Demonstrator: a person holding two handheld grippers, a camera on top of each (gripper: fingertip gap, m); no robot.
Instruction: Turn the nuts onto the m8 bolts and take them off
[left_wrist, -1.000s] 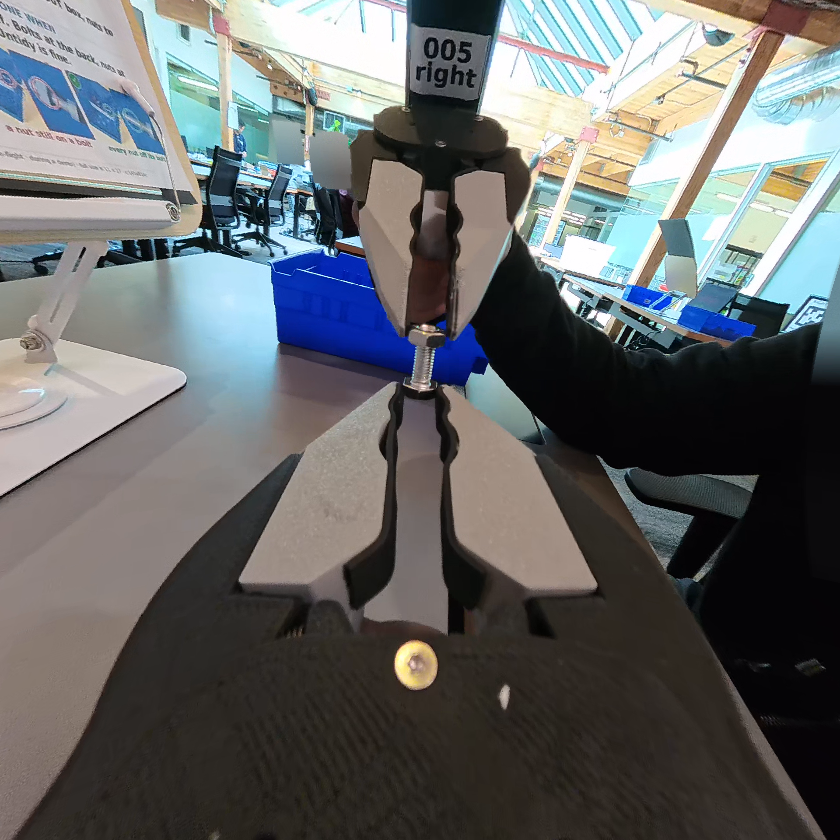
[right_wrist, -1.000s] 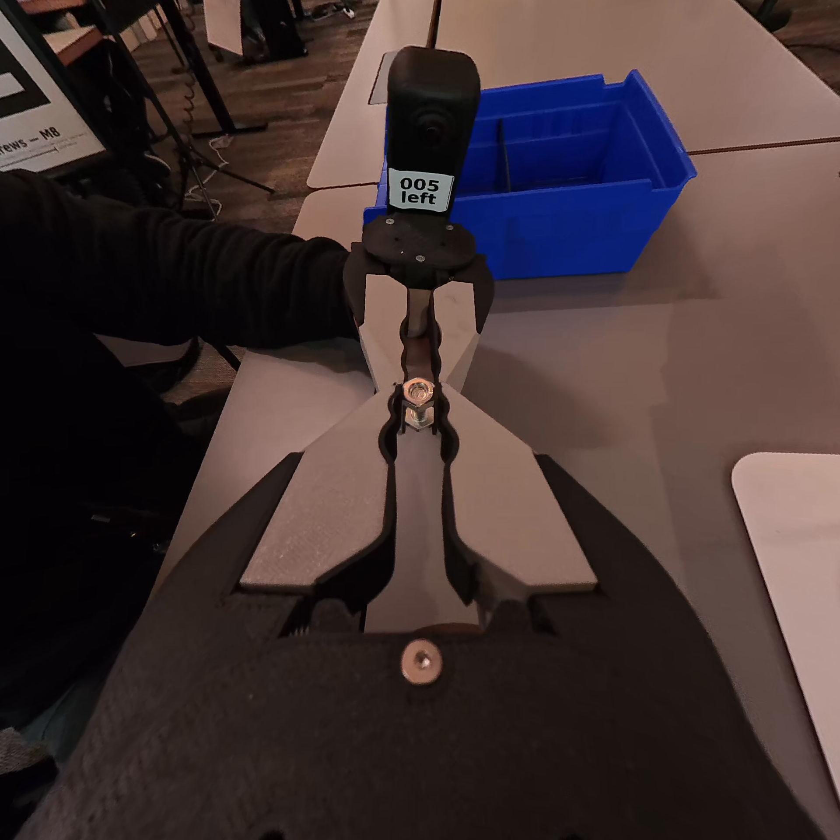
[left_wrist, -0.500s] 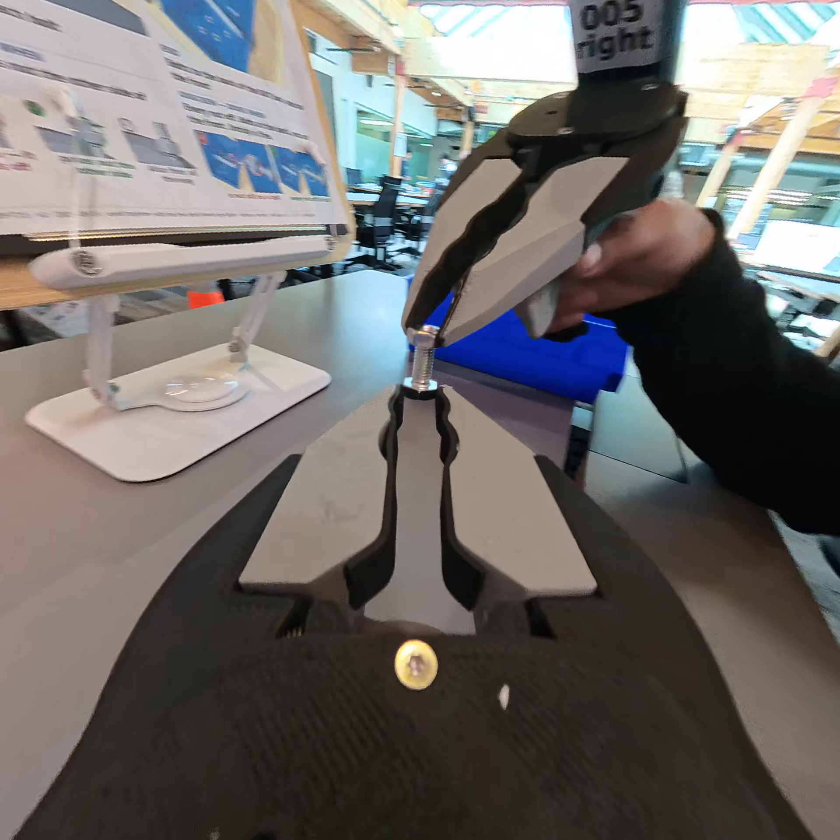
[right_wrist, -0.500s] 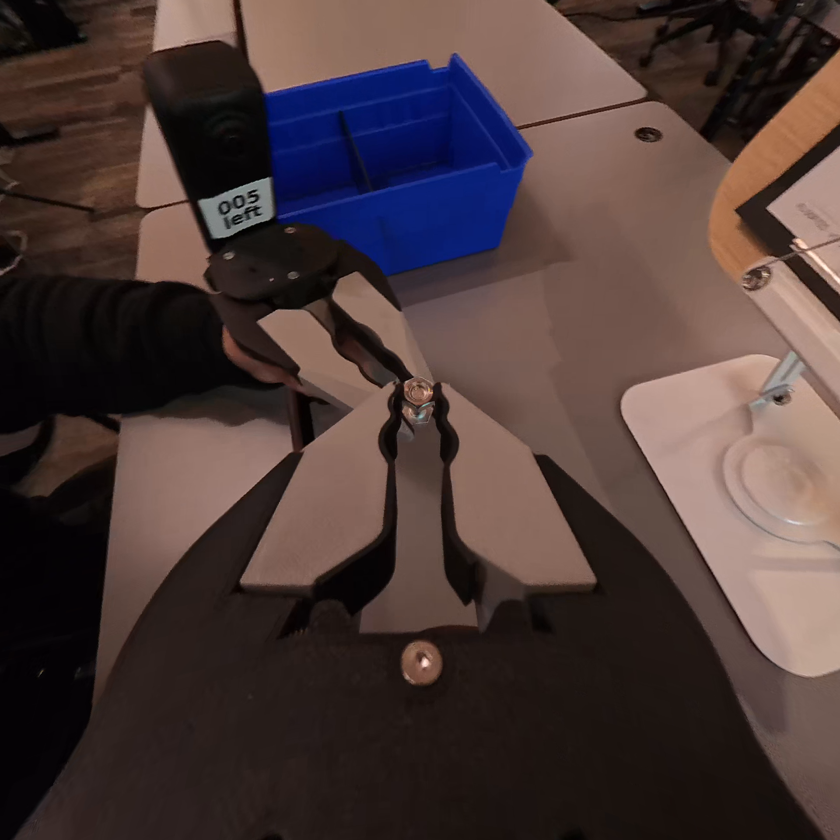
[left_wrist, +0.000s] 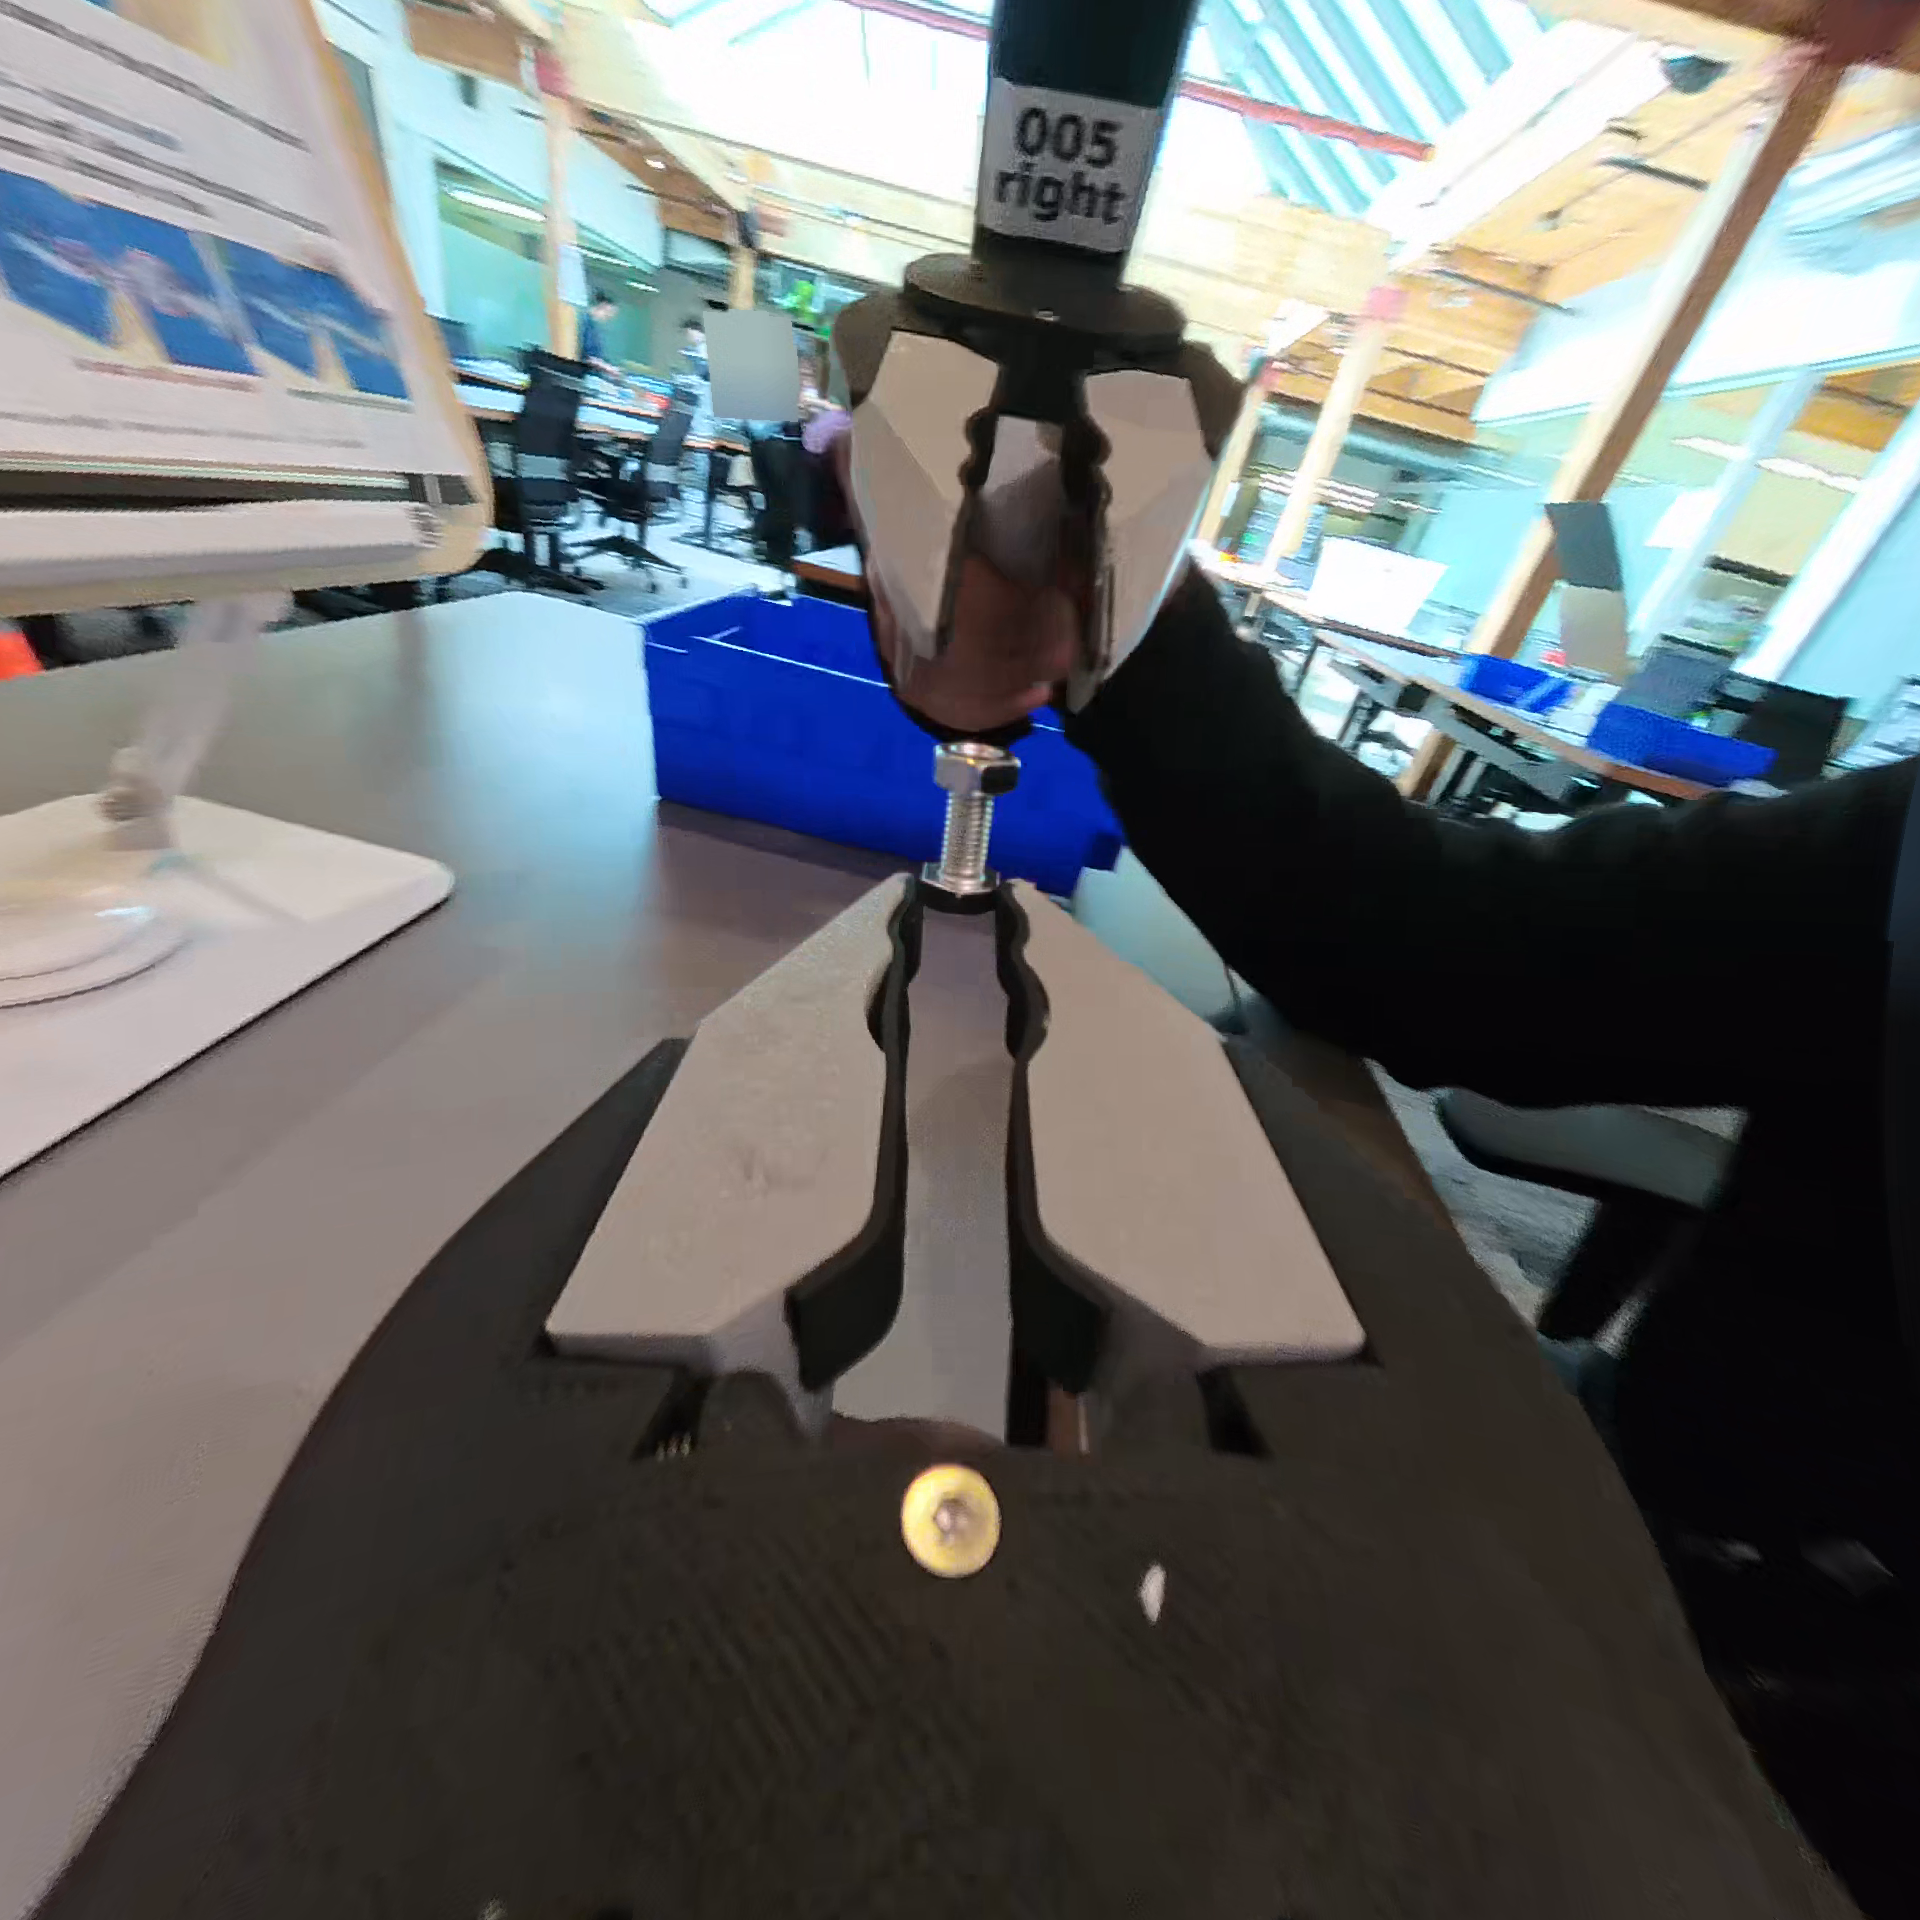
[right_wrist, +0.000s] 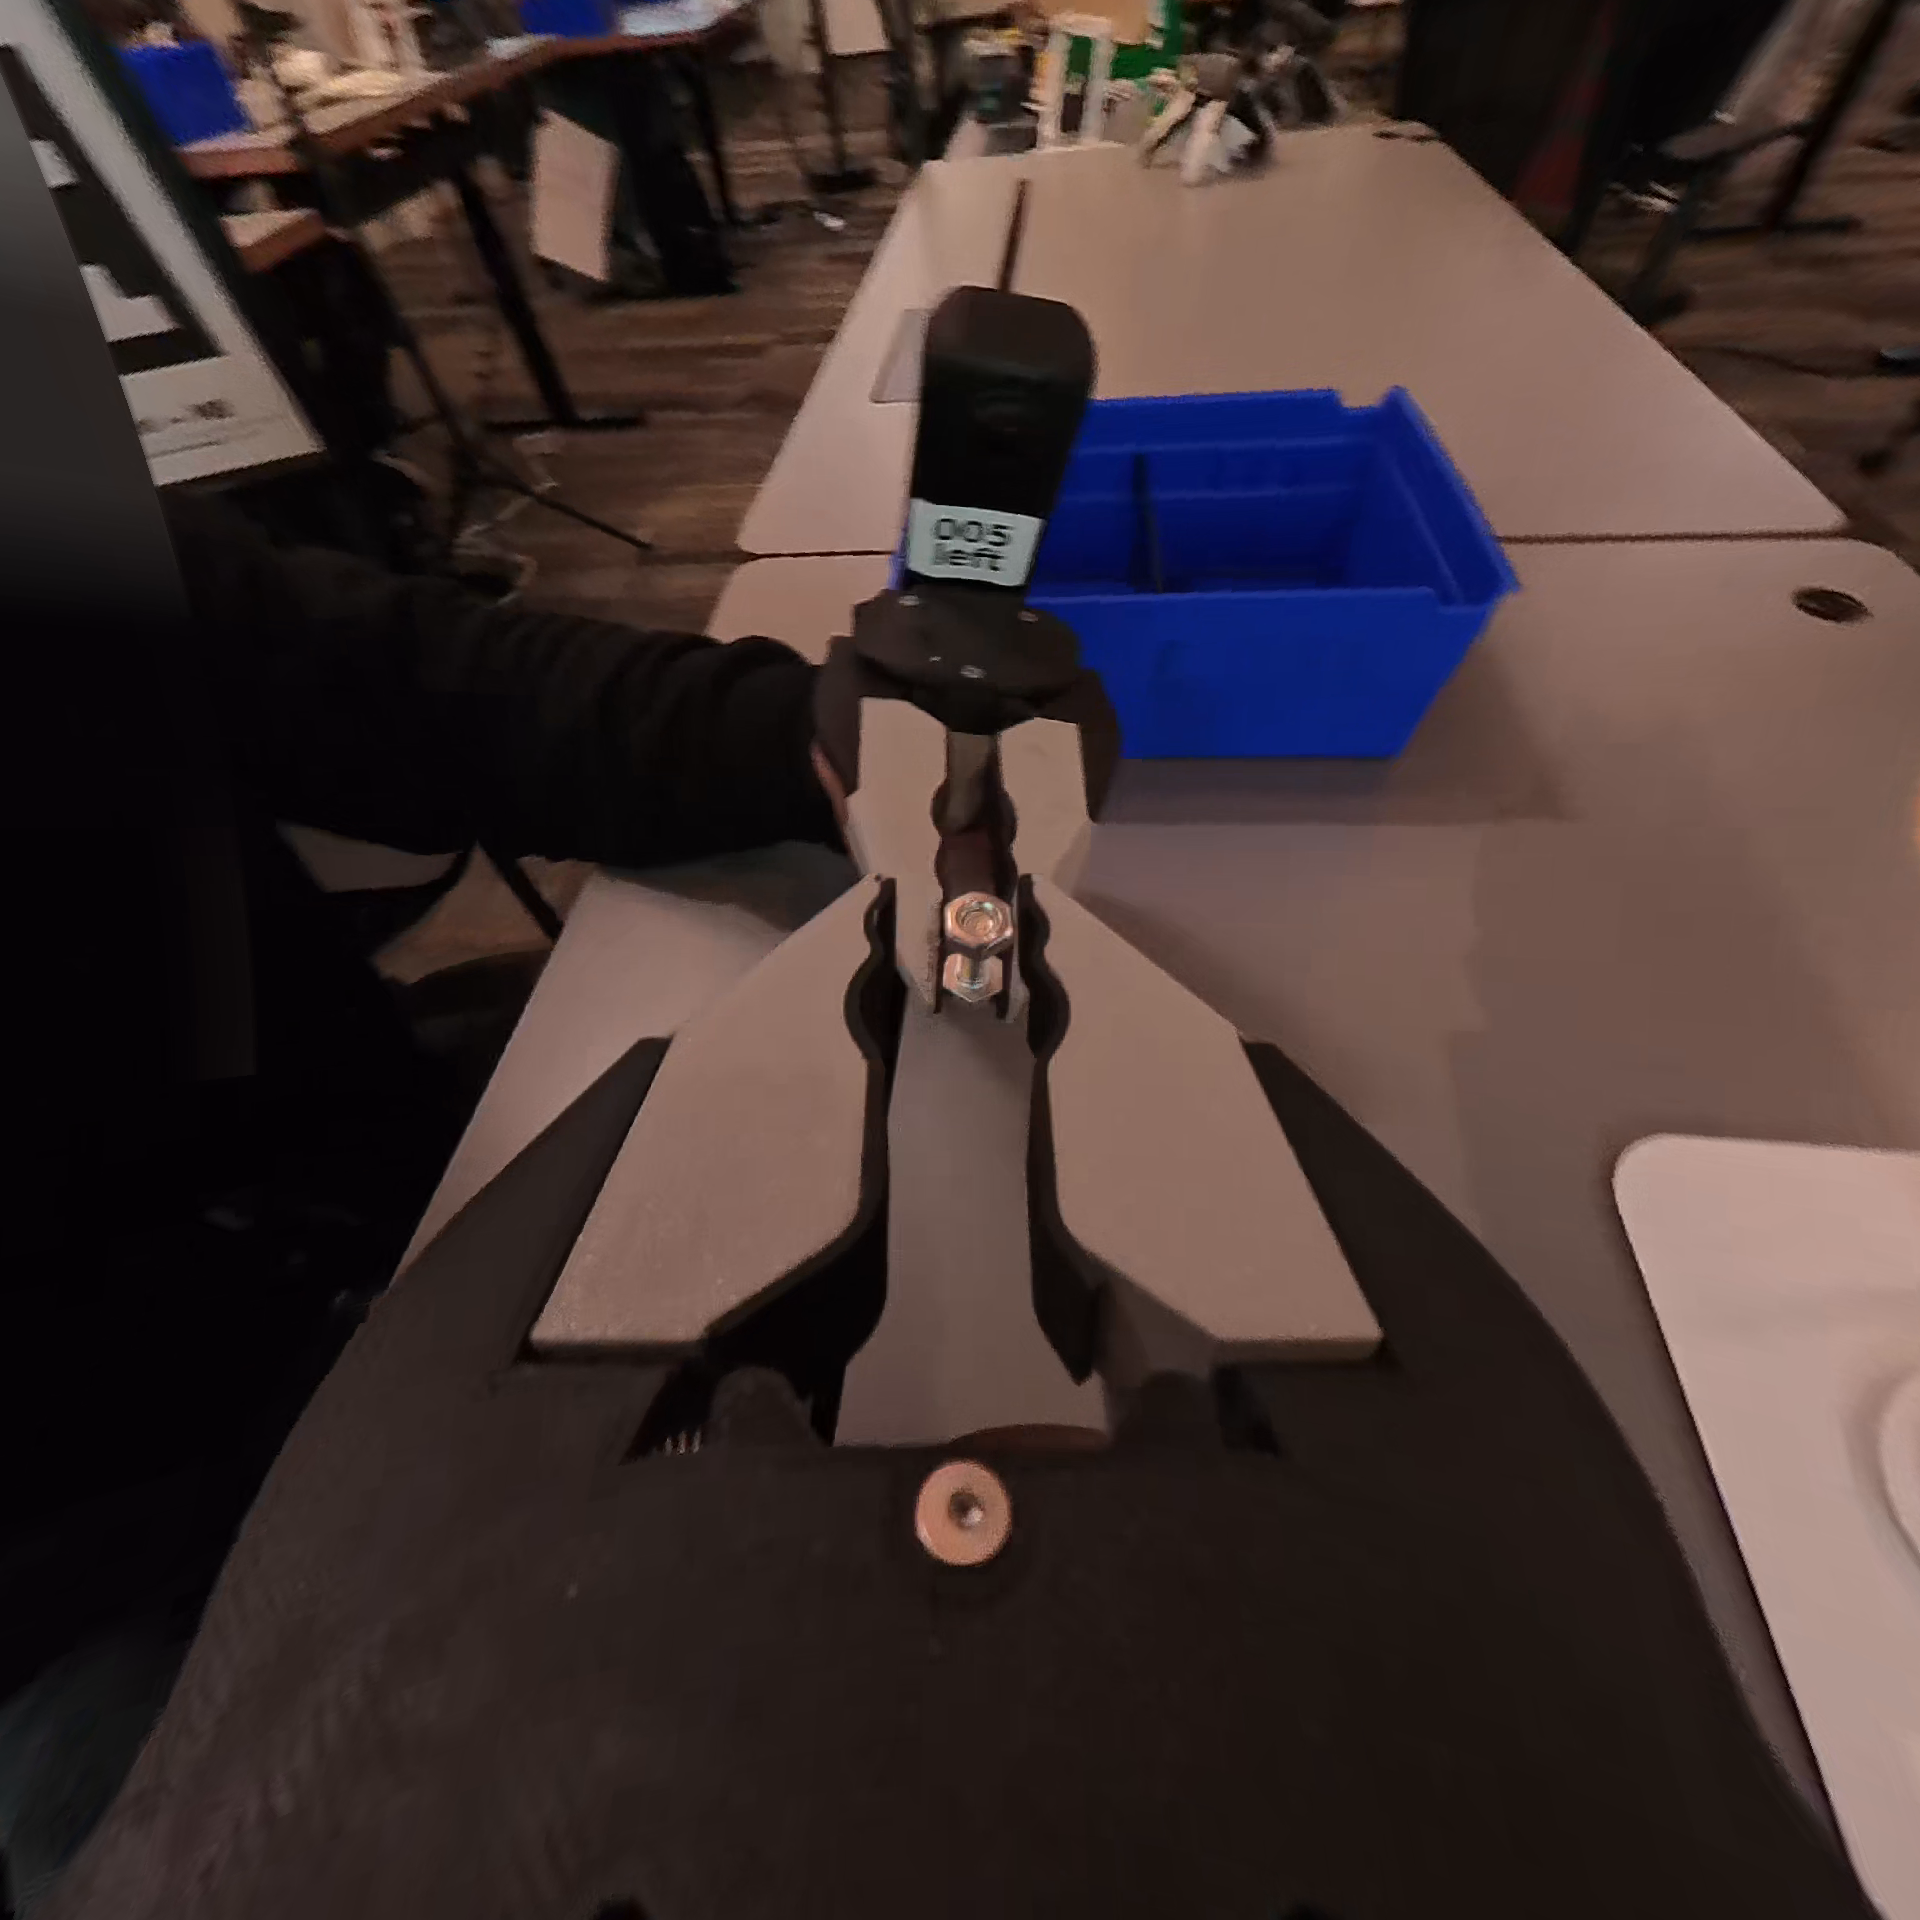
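My left gripper (left_wrist: 961, 899) is shut on the head end of a silver M8 bolt (left_wrist: 964, 844) and holds it pointing up above the grey table. A hex nut (left_wrist: 975, 774) sits at the bolt's top end. My right gripper (left_wrist: 1003, 686) hangs just above the nut, pointing down, with its jaws apart. In the right wrist view the right gripper (right_wrist: 956, 904) is open, and the nut (right_wrist: 971, 925) shows between its fingertips with a gap on each side. The left gripper (right_wrist: 971, 1003) shows below it, clamped on the bolt (right_wrist: 968, 979).
A blue divided bin (right_wrist: 1268, 623) stands on the table (right_wrist: 1455, 935) behind the grippers; it also shows in the left wrist view (left_wrist: 790, 717). A white stand base (left_wrist: 208, 935) carries a tilted instruction board (left_wrist: 187, 260) on the left. Black sleeves reach in from the side. Tip to tip, the grippers are about 4 cm apart.
The right gripper, shut on the nut before, swung round with it, then let go. It now sits upright above the nut with its jaws open. The left gripper still holds the bolt.
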